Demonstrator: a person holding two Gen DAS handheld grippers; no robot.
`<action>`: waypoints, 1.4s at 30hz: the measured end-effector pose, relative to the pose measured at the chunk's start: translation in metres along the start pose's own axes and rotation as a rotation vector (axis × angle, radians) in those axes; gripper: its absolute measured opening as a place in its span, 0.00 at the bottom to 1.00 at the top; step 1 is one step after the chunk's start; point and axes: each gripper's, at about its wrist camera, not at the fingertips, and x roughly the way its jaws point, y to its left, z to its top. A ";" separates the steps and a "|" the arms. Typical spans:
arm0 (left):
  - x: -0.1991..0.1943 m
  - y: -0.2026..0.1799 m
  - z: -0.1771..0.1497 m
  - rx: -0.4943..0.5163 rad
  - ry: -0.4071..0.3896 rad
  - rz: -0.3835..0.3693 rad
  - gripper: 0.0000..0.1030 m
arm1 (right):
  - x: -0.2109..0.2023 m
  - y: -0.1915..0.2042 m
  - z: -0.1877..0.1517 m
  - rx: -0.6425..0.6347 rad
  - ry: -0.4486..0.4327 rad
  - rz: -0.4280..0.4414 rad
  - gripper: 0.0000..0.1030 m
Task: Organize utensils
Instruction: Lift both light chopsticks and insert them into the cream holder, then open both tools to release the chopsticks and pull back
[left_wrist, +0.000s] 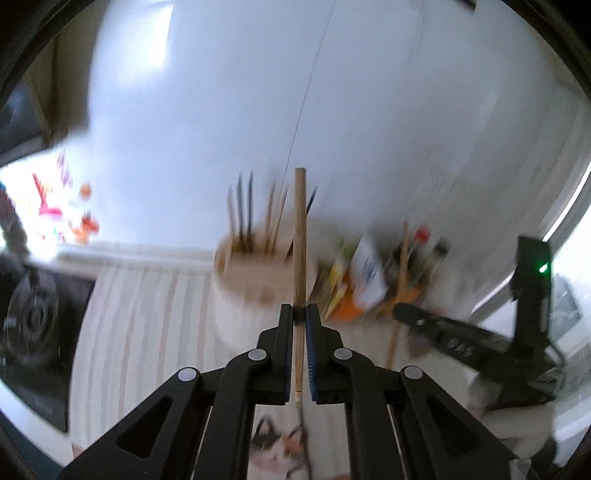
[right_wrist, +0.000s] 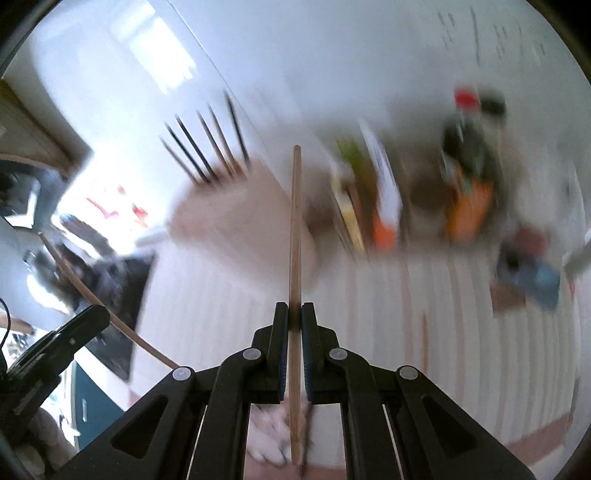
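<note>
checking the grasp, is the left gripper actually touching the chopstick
Touching. The left wrist view shows the left gripper closed on the wooden chopstick, both pads pressed against it.

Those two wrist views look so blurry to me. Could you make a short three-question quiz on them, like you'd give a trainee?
1. True or false: the left hand-held gripper is shut on a wooden chopstick.
2. What does the right hand-held gripper hold? A) a fork B) a bamboo chopstick C) nothing
3. Fill in: beyond both grippers stands a round utensil holder with several ____ sticking up from it.

Key: 1 true. 2 B. 3 chopsticks, though blur hides finer detail.
</note>
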 end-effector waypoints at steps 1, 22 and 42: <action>-0.004 0.000 0.013 0.004 -0.024 0.002 0.04 | -0.005 0.006 0.012 -0.005 -0.029 0.010 0.07; 0.110 0.049 0.111 0.003 0.015 0.096 0.04 | 0.037 0.080 0.172 -0.105 -0.467 0.003 0.07; 0.119 0.053 0.108 -0.001 0.053 0.054 0.04 | 0.067 0.077 0.151 -0.131 -0.469 0.013 0.07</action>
